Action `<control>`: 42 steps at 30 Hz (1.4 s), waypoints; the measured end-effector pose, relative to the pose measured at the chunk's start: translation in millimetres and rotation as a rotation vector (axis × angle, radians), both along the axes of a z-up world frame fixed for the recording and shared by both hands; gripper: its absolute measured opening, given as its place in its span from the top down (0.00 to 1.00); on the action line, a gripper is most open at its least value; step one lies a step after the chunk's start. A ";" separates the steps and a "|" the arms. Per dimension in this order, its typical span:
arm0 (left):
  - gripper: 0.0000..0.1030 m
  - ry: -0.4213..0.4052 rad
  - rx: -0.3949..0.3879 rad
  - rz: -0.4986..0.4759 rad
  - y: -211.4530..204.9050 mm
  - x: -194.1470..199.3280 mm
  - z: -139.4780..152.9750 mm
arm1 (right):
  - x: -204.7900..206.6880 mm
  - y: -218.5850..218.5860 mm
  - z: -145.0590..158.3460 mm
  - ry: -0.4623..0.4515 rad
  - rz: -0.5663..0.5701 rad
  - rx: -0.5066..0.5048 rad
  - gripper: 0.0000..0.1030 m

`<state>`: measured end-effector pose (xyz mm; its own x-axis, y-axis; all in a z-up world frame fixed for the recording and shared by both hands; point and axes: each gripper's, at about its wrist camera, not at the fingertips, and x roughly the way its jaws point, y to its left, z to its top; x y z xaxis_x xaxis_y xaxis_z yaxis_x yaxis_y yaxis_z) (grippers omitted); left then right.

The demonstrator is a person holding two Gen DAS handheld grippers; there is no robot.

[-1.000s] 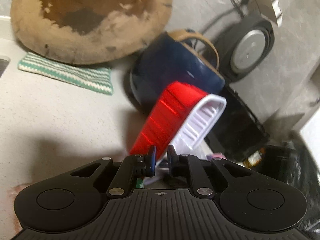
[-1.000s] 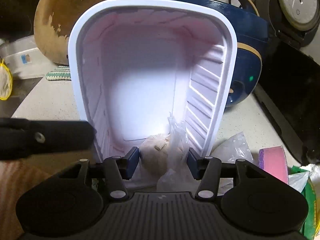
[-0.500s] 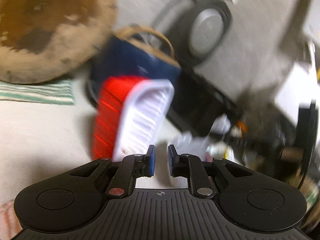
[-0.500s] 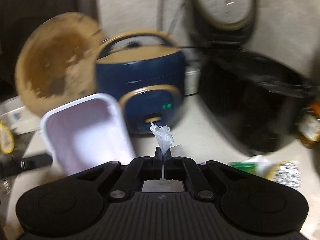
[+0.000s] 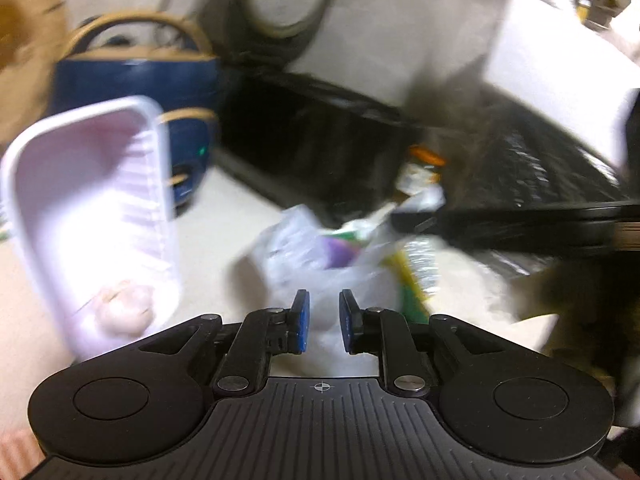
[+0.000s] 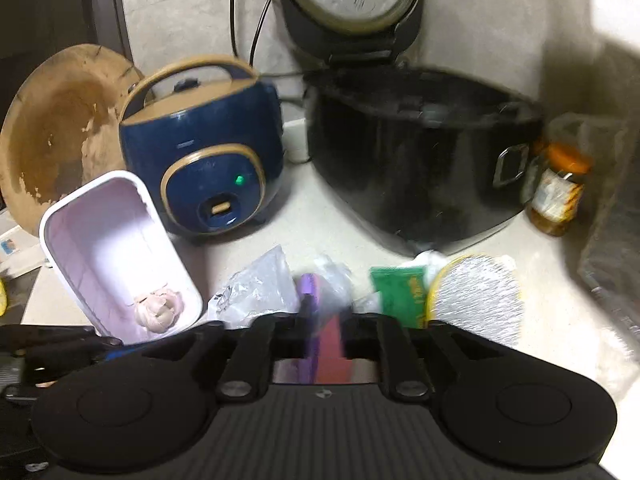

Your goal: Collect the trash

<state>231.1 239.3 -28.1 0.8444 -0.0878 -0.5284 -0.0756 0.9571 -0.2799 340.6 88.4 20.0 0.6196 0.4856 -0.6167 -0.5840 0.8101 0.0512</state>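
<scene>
Cookers: two, one black (image 6: 420, 160) and one blue (image 6: 200, 148), at the wall end of the table (image 6: 328, 224). One white bin (image 6: 116, 252) lies tipped, mouth toward the cameras, long axis running away toward the blue cooker, one pale lump (image 6: 158, 308) inside. Beside it a scatter of wrappers: clear bag (image 6: 256, 292), green packet (image 6: 400, 292), foil pouch (image 6: 476, 296). Left gripper (image 5: 323, 322) slightly parted, empty; right gripper (image 6: 326, 332) blurred, its state cannot be told, around a purple-pink sponge (image 6: 324, 320).

Materials, counter clutter
Glossy navy plastic cooker (image 6: 204, 148); beside it smooth white plastic bin (image 6: 116, 252), worn matt wooden board (image 6: 60, 128), crinkly clear bag (image 6: 256, 288).
</scene>
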 end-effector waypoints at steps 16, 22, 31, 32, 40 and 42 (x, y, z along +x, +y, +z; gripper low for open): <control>0.81 0.022 -0.132 0.212 78.1 -98.7 -16.0 | -40.9 148.0 -47.2 0.034 0.383 -0.038 0.54; 0.81 0.015 -0.169 0.243 85.1 -118.4 -20.9 | -21.9 183.6 -81.2 0.093 0.354 -0.098 0.51; 0.81 0.029 -0.185 0.246 80.9 -118.1 -23.0 | -13.8 187.5 -81.0 0.154 0.363 -0.079 0.49; 0.81 0.033 -0.185 0.248 80.8 -116.6 -23.8 | -15.3 182.9 -75.4 0.148 0.360 -0.064 0.49; 0.81 0.062 -0.205 0.247 77.4 -102.0 -28.3 | -34.9 109.8 -24.4 0.118 0.400 0.038 0.49; 0.81 0.067 -0.215 0.247 77.2 -97.8 -29.0 | -38.2 90.4 -23.1 0.119 0.403 0.024 0.49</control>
